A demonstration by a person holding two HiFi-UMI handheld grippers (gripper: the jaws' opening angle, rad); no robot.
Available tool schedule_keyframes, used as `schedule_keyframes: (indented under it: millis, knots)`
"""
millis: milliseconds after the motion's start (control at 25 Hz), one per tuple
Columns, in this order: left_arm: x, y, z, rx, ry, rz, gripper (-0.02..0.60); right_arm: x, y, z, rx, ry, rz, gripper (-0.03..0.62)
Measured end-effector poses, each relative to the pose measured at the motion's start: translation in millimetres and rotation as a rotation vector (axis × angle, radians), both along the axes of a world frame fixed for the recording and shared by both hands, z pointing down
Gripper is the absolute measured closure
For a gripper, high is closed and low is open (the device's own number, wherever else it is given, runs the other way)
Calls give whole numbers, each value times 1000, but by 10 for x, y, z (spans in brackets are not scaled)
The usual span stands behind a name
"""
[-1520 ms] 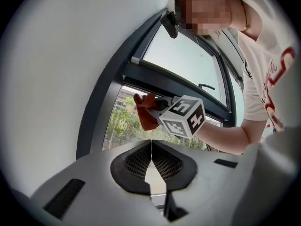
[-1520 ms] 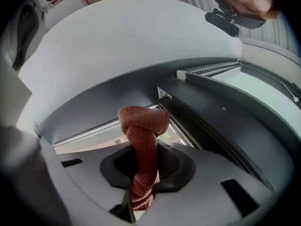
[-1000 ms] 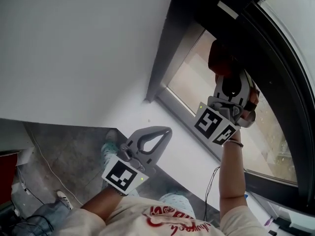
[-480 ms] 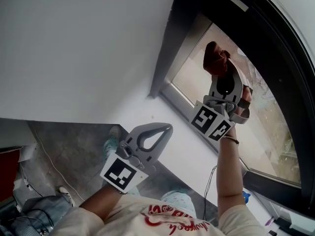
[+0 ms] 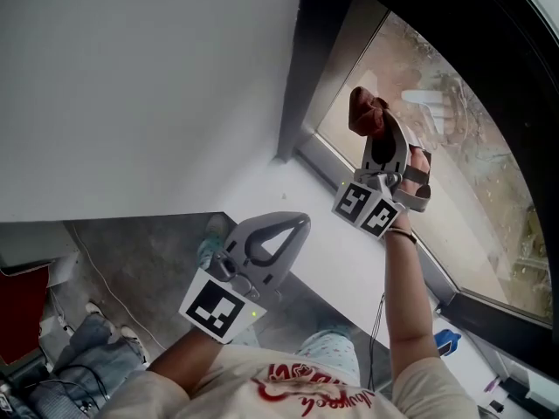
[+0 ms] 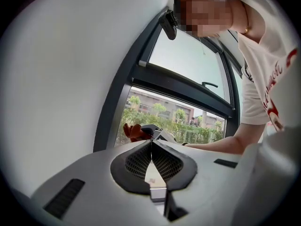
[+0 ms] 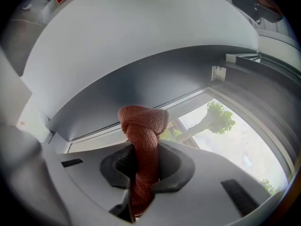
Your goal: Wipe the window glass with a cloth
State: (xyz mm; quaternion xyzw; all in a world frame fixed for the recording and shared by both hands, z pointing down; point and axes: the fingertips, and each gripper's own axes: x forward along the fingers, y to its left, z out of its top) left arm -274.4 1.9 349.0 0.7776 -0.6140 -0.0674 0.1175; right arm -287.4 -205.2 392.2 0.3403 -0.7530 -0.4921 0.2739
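Mid-wipe, I'd say: right gripper point(image 5: 377, 138) clamps cloth point(image 5: 364, 112) at glass point(image 5: 454, 173) near its lower corner, left gripper point(image 5: 293, 228) clenched empty; next likely needs a sweep across the pane.

The cloth point(image 5: 366, 114) is rust-red with a coarse knit, bunched into a thick roll with a knot-like lump at its free end. It stands upright, pinched at mid-length between the jaws of the right tool point(image 5: 376, 132), the lump poking out past the tips. In the head view it lies at about 1 o'clock from centre, over the lower left corner of the window glass point(image 5: 463, 155). The pane spreads from 12 to 4 o'clock, with trees and buildings showing through. Whether cloth and glass touch cannot be told.
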Motion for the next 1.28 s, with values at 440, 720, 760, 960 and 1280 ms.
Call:
schedule_keyframes:
  millis: [440, 720, 760, 960, 1280]
  knots:
    - [-200, 186, 121, -25, 5, -15, 560, -109, 79, 556, -42, 5, 23, 520]
    - [-373, 239, 269, -53, 21, -38, 560, -214, 33, 969, -37, 43, 21, 520]
    - [-405, 244, 292, -58, 25, -38, 560, -244, 23, 1007, -42, 41, 27, 520]
    - [-569, 258, 380, -81, 48, -24, 560, -393, -26, 1220, -78, 56, 60, 520]
    - [-493, 324, 594, -89, 59, -34, 560, -241, 37, 1885, -145, 124, 58, 520]
